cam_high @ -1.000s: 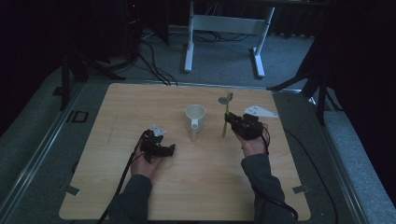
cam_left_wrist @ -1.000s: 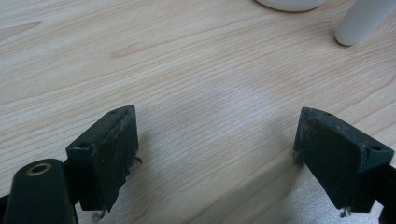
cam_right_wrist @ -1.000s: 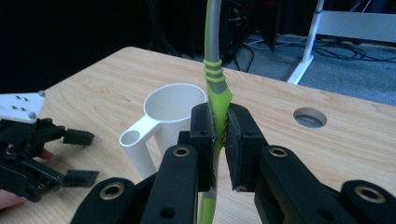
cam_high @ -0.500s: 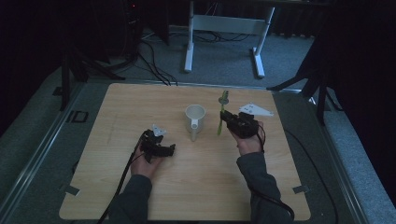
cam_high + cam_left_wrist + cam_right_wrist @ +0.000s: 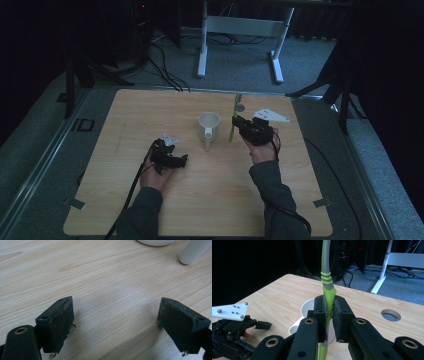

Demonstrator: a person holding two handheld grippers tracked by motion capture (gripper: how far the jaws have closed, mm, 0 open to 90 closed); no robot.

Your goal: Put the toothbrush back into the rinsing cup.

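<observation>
In the right gripper view, the green and grey utensil is cut off at 12 o'clock, so its working end is not seen; its lower handle is hidden between the clamped jaws. Part of the white cup is covered by them. In the left gripper view, the cup is cropped at 12 o'clock and its handle at 1 o'clock.

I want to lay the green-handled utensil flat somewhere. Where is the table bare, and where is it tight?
Bare wood lies left of the white mug, out to the table edge, and along the near edge between the two forearms. It is tight between the mug and the right gripper, which clamps the utensil, and around the left gripper, whose jaws stand apart.
</observation>
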